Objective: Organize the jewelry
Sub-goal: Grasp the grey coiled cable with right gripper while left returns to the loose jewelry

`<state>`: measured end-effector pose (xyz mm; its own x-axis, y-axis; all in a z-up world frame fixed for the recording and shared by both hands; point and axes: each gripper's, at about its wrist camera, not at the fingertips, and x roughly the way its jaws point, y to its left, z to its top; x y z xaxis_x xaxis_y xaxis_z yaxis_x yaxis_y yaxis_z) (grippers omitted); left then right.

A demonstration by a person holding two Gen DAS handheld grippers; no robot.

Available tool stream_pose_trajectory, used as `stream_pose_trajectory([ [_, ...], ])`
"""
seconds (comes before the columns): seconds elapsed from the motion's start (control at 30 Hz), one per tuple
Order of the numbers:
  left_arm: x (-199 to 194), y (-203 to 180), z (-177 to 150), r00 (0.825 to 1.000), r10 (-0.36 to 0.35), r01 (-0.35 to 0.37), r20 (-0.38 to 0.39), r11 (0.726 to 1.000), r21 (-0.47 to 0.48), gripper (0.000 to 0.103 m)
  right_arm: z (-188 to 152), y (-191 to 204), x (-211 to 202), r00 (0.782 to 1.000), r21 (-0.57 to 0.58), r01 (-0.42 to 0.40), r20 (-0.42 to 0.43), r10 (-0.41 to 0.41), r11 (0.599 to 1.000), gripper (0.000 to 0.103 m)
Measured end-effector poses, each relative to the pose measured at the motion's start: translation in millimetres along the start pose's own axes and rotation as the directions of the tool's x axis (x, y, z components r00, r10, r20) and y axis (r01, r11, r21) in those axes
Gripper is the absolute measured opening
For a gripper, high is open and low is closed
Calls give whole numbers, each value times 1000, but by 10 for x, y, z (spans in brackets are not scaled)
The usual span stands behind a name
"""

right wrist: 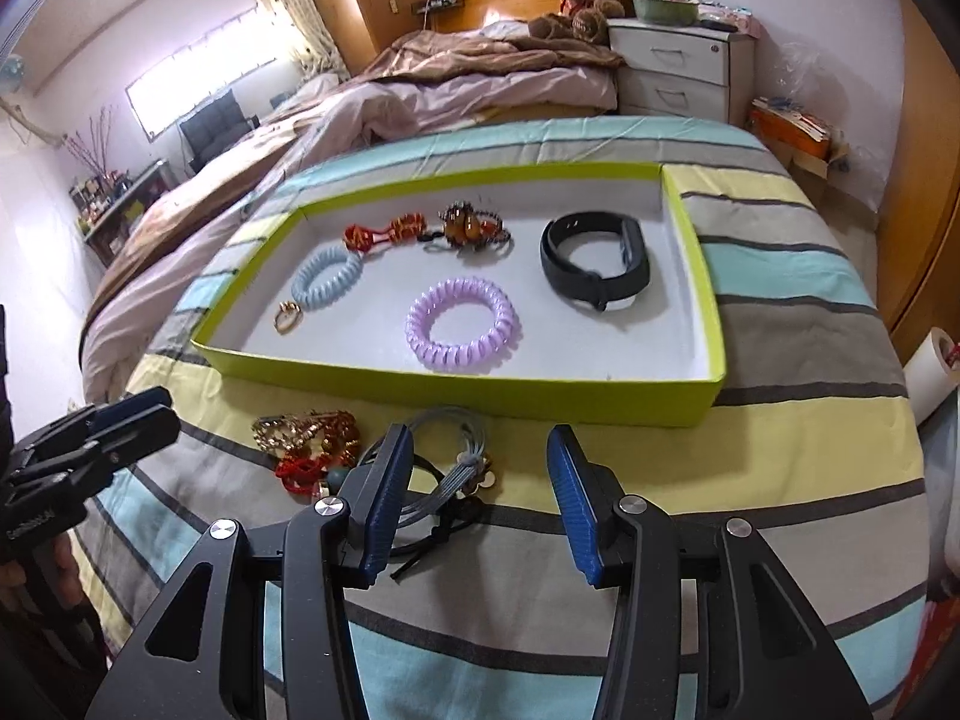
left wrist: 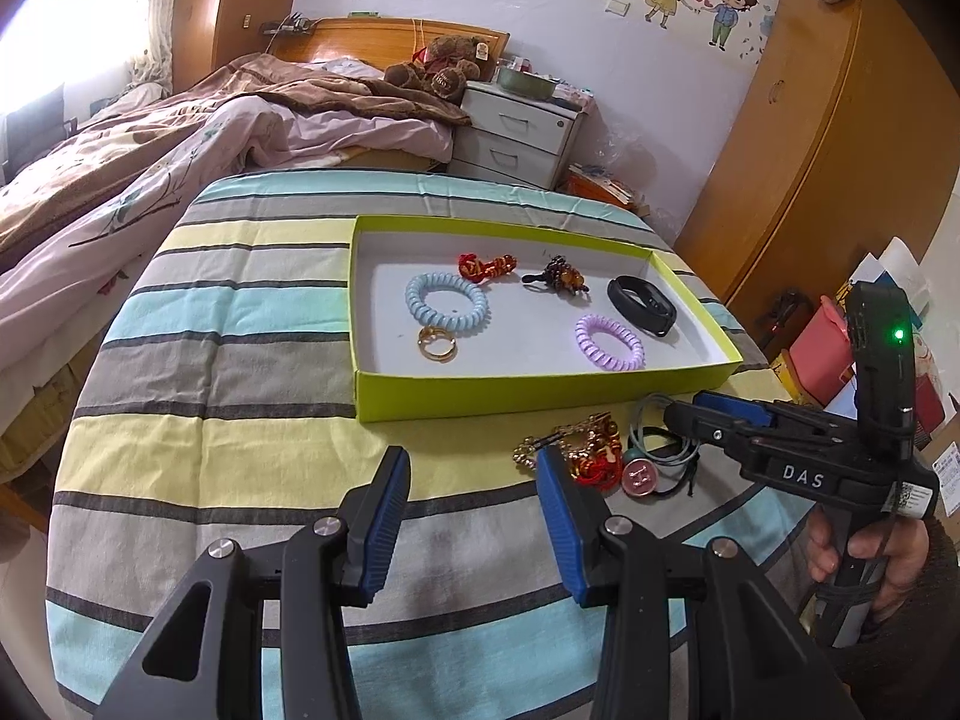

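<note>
Both the left gripper and right gripper gape wide and empty, the lime tray just beyond them, loose jewelry beside their tips.

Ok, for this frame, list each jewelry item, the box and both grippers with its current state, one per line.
green box: open, no lid
blue coil tie: inside box
purple coil tie: inside box
black band: inside box, clasped
gold ring: inside box
gold-and-red tangle: outside box, on cloth
grey cord tie: outside box, on cloth
left gripper: open, empty
right gripper: open, empty
</note>
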<state>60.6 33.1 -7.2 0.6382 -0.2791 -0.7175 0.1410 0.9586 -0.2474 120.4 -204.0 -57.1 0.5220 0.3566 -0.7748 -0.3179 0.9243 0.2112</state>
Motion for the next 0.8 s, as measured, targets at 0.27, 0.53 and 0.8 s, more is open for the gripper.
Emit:
stream_pose_trajectory([
  [0.27,46,40,1,1000,-7,7,-12,1000,3,43,5,32,37,1000,-22,16,-14,-16,1000,22],
  [0.53,94,4,4,1000,-9,9,-26,1000,20,43,10,14,-41,1000,-18,19,19,-19,1000,13],
  [0.8,189,-53,25,998,-29,33,-58,998,54,43,37,-73,-186,997,32,-2,77,-1,999,13],
])
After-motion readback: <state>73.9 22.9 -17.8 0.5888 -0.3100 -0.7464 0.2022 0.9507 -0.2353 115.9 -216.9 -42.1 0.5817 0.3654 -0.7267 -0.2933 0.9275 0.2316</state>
